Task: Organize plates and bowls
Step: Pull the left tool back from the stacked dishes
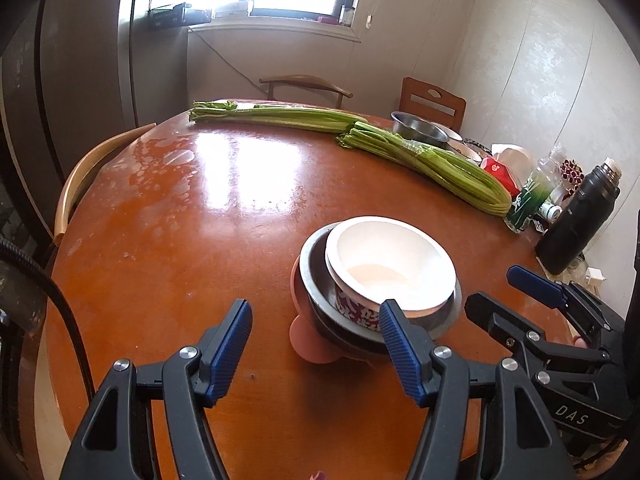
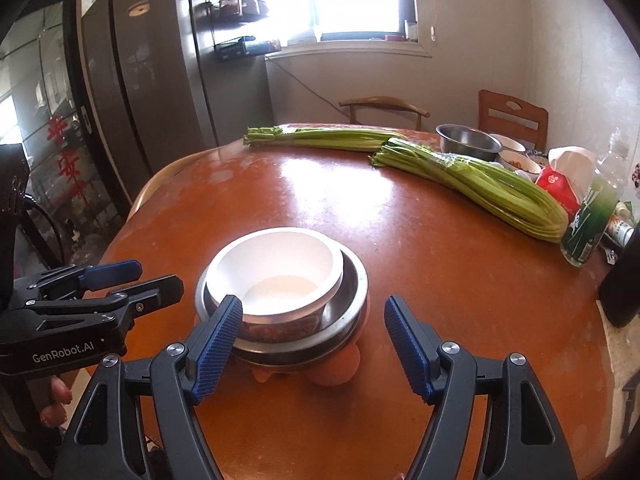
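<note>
Both sets of jaws stand spread with nothing between them: the left gripper (image 1: 316,320) hangs over bare wood just short of the stack, its right pad crossing in front of the stack's rim in its own view but, as far as I can tell, not pressing on it; the right gripper (image 2: 314,318) hangs likewise open on the near side of the same stack, its left pad overlapping the rim only by line of sight.

The stack sits on the near half of the round wooden surface (image 1: 208,208); a white bowl (image 1: 390,264) with a patterned outer wall is nested, tilted a little, inside a steel bowl (image 2: 352,280), and that rests on a pink dish (image 1: 312,344) whose edge peeks out below (whether more pieces lie between them I cannot tell).

Further out, two bundles of celery (image 1: 424,160) lie across the far half; beyond them a second steel bowl (image 2: 466,140) and small dishes crowd the far right edge, near a red packet, a green bottle and a dark flask (image 1: 580,216).

The nesting step looks finished here, with both grippers free; the next move probably calls for reaching over the celery to the far steel bowl, taking it by the rim, and carrying it without brushing the stalks or bottles.
</note>
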The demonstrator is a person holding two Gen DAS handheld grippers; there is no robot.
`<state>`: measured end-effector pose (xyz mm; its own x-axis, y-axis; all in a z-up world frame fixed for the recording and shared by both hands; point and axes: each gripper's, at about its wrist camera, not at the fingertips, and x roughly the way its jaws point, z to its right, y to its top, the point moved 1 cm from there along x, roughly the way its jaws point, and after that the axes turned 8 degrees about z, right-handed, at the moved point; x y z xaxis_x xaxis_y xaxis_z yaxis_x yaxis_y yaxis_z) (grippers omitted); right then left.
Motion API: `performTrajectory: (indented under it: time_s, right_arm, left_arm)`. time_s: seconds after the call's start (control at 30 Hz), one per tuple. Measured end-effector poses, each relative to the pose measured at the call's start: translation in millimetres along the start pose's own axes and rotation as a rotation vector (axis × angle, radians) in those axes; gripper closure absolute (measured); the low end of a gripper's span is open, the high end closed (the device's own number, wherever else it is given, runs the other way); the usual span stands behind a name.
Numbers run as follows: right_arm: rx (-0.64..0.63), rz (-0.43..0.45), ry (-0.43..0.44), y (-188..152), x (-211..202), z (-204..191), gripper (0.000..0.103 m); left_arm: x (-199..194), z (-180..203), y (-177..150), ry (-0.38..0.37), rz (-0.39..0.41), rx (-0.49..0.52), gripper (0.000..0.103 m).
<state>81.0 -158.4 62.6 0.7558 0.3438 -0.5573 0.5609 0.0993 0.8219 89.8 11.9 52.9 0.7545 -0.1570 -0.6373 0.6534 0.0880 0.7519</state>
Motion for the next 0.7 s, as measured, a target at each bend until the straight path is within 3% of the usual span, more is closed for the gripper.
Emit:
performTrajectory:
  time_s: [0.2,0.7]
  right_arm:
    - [0.019,0.01,-0.014,-17.6,-7.1,-0.6,0.028]
    - [0.007,0.014,-0.019,-60.5,-32.3,-12.7,0.028]
  left_arm:
    - [-7.8,2.8,-20.7,0.032,0.001,0.016,0.037]
    - [-25.3,11.5,-65.0,0.031,-0.001,0.033,0.037]
